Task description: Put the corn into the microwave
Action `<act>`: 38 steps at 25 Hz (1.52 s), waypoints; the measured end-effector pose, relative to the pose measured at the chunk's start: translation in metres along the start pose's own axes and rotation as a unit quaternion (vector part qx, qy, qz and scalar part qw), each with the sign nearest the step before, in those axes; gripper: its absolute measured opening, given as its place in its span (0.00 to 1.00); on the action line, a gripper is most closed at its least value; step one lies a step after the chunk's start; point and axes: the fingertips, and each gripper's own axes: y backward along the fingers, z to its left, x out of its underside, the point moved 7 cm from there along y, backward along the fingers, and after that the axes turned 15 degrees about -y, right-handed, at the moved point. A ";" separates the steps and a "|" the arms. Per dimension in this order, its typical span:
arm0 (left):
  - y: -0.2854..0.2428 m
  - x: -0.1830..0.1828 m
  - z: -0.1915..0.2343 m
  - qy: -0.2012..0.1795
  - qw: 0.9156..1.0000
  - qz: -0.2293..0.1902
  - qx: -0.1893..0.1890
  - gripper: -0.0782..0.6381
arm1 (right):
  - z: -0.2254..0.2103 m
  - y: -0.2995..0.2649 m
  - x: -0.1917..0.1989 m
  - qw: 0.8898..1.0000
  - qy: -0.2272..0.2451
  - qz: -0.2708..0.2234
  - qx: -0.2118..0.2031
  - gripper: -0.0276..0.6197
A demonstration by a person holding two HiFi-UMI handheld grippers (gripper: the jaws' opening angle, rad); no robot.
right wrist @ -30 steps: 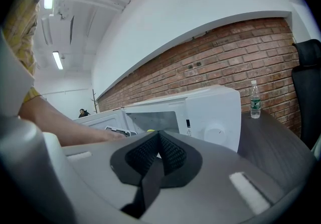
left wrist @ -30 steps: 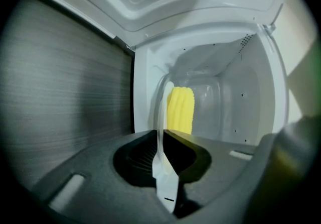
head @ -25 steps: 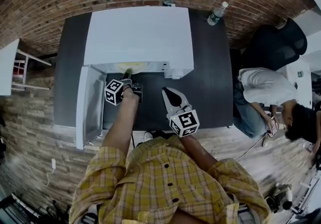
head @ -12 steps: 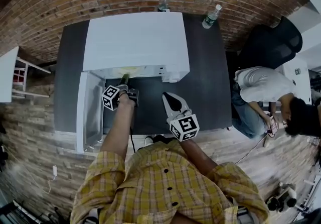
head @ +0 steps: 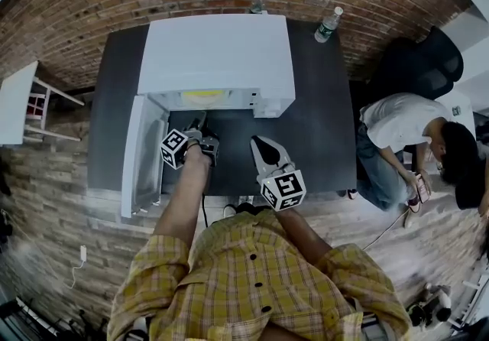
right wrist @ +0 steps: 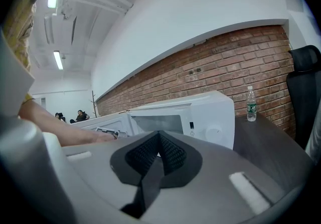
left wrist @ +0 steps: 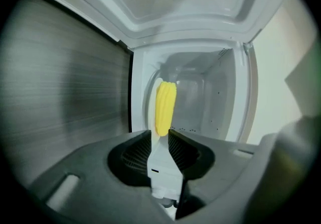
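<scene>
Corn (left wrist: pixel 165 107) | yellow, ribbed cob | apparently lying inside microwave (head: pixel 218 49)

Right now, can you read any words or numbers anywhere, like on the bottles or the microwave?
No text here can be read.
Water bottle label: too small to read.
Second bottle label: too small to read.
Microwave control panel: a small dark mark and a triangle sign, too small to read.
Marker cubes: black-and-white patterns only, no words or numbers.
</scene>
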 end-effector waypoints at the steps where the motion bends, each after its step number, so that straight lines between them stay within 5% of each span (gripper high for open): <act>1: 0.005 0.002 -0.002 -0.003 1.000 0.004 0.007 0.24 | 0.002 0.001 0.001 1.000 0.001 -0.001 0.000 0.05; 4: 0.019 0.009 -0.010 -0.014 0.999 0.018 0.032 0.11 | 0.008 0.007 0.004 1.000 0.003 -0.004 -0.001 0.05; 16: 0.071 0.027 -0.042 -0.090 0.989 0.051 0.102 0.11 | 0.030 0.028 0.004 0.999 0.015 -0.028 0.008 0.05; 20: 0.086 0.033 -0.056 -0.137 0.980 0.047 0.135 0.11 | 0.034 0.032 0.005 0.999 0.012 -0.030 0.009 0.05; 27: 0.117 0.043 -0.083 -0.260 0.951 0.056 0.158 0.11 | 0.042 0.037 0.005 0.999 -0.001 -0.036 0.010 0.05; 34: 0.140 0.059 -0.104 -0.430 0.889 0.052 0.149 0.11 | 0.045 0.046 0.004 0.999 -0.008 -0.044 0.011 0.05; 38: 0.152 0.064 -0.110 -0.481 0.864 0.042 0.141 0.11 | 0.049 0.048 0.003 0.999 -0.007 -0.046 0.010 0.05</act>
